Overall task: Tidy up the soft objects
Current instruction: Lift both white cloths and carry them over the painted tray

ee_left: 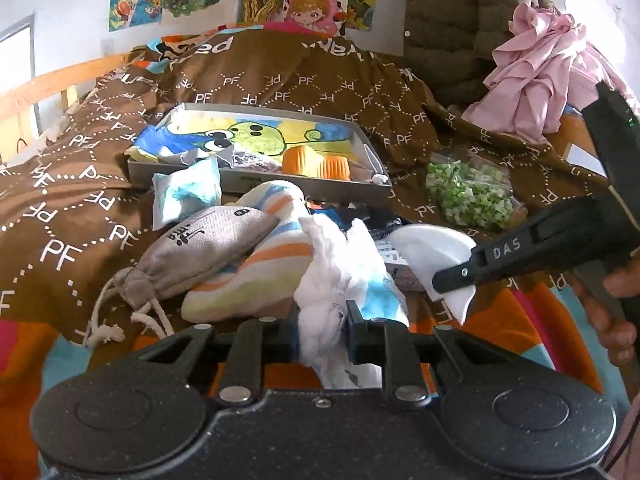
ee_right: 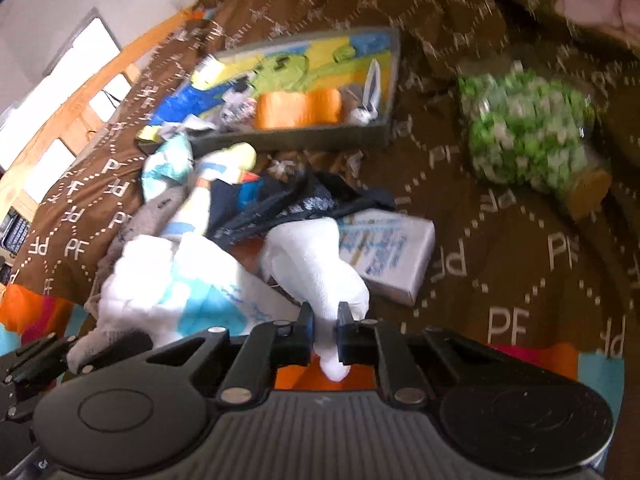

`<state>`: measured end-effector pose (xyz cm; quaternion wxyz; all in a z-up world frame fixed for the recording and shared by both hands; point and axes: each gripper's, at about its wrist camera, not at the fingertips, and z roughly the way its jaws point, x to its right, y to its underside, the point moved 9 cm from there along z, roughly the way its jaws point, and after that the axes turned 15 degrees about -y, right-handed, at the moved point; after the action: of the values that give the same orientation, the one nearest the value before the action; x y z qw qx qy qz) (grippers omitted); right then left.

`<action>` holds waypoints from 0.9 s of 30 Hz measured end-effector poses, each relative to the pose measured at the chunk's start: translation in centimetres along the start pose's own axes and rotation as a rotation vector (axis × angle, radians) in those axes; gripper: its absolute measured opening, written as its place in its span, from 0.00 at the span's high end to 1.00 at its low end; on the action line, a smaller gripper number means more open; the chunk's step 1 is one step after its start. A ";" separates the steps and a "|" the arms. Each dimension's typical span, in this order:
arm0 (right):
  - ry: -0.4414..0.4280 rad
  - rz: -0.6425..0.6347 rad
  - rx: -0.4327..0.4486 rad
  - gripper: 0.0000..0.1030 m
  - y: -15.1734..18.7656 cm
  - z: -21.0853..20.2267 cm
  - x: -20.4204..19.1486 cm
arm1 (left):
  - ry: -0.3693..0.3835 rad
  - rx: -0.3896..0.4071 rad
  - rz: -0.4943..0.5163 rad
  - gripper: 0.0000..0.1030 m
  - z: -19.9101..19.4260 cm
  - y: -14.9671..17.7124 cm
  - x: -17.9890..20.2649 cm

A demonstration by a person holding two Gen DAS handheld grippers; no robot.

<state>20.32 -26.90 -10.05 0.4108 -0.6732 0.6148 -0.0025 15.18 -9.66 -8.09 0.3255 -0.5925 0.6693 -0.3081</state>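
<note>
- White, fluffy wadding with a pale blue patch point(ee_left: 340, 280) is pinched between the jaws of the left gripper point(ee_left: 323, 338); the bundle bulges above the fingertips and hangs below them.
- The right gripper point(ee_right: 323, 330) has its jaws pressed onto a white soft piece point(ee_right: 316, 264), whose tail pokes out beneath the fingers; from the left wrist view the same piece shows as a white curved shape at the tip of that gripper, right of the wadding.
- A hand point(ee_left: 616, 312) holds the right gripper at the right edge of the left wrist view.
- Just left of the wadding lie a striped plush point(ee_left: 256, 272) and, on top of it, a grey drawstring pouch point(ee_left: 200, 248).
- Farther off sits a grey tray point(ee_left: 256, 178) holding a cartoon-printed cloth and an orange ridged object point(ee_left: 316, 162).
- To the right of the tray lies a clear bag of green pieces point(ee_left: 468, 196).
- A small white box with blue print point(ee_right: 392, 256) lies just beyond the white soft piece.
- Everything rests on a brown bedspread printed with "PF" point(ee_left: 80, 184); a pink cloth point(ee_left: 540, 76) is heaped at the far right.
</note>
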 end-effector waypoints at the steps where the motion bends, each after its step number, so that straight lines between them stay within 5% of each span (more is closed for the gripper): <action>1: -0.002 -0.019 0.009 0.89 -0.1 -0.2 -0.3 | 0.000 0.007 0.003 0.78 -0.1 -0.1 0.1; 11: 0.028 -0.240 0.131 0.90 -1.3 -1.8 -3.5 | -0.031 0.263 0.089 0.78 -3.0 -2.2 1.2; 27: 0.070 -0.455 0.257 0.90 -2.3 -3.1 -6.5 | -0.017 0.303 -0.135 0.78 -3.3 -4.5 -2.0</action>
<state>18.99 -23.43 -3.45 0.4604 -0.7359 0.4561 -0.1961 15.44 -8.03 -2.37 0.3957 -0.5827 0.5711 -0.4216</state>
